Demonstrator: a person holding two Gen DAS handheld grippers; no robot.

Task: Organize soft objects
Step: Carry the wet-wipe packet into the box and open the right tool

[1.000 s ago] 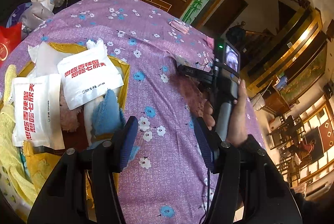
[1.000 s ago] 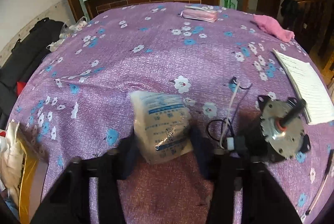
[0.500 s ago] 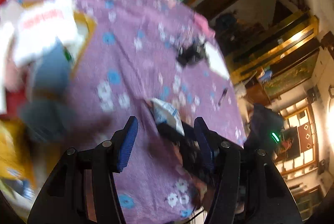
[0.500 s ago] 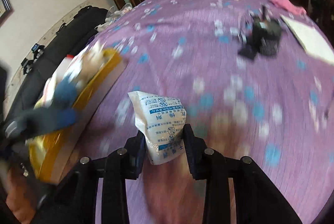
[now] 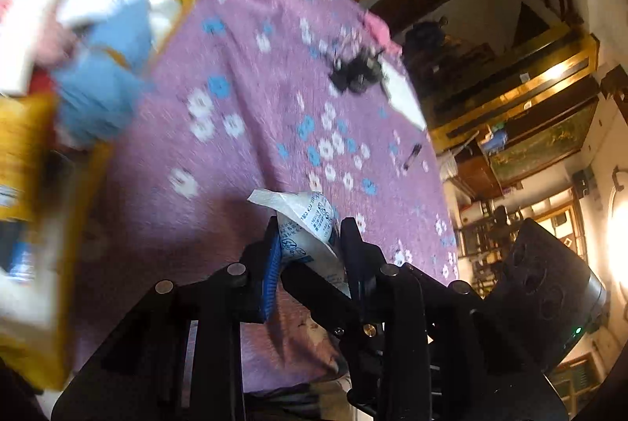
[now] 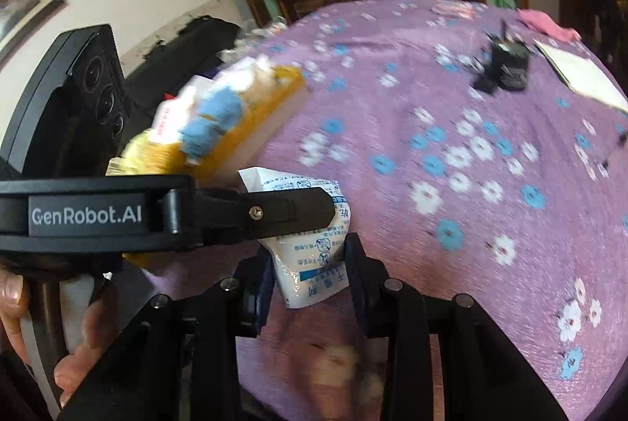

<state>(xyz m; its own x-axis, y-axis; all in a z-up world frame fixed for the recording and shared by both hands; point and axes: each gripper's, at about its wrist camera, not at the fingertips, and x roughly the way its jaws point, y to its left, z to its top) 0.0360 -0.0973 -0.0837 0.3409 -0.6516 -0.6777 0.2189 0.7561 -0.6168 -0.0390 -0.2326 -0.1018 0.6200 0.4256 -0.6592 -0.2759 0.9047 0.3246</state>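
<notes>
— While my right tongs [image 6: 308, 252] are pinching the packet [image 6: 314, 275] above the tablecloth [image 6: 431, 154], why are my left tongs [image 5: 308, 236] pinching it too?
— I'm probably handing it across; the box [image 6: 290, 87] is sitting leftward.

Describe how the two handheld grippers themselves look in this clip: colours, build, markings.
Both are black, with angular linkage arms and silver pivot pins. The left gripper and right gripper have blue finger pads. Seen from the right wrist, the left unit bears white "GenRobot.AI" lettering and a three-lens camera module.
</notes>
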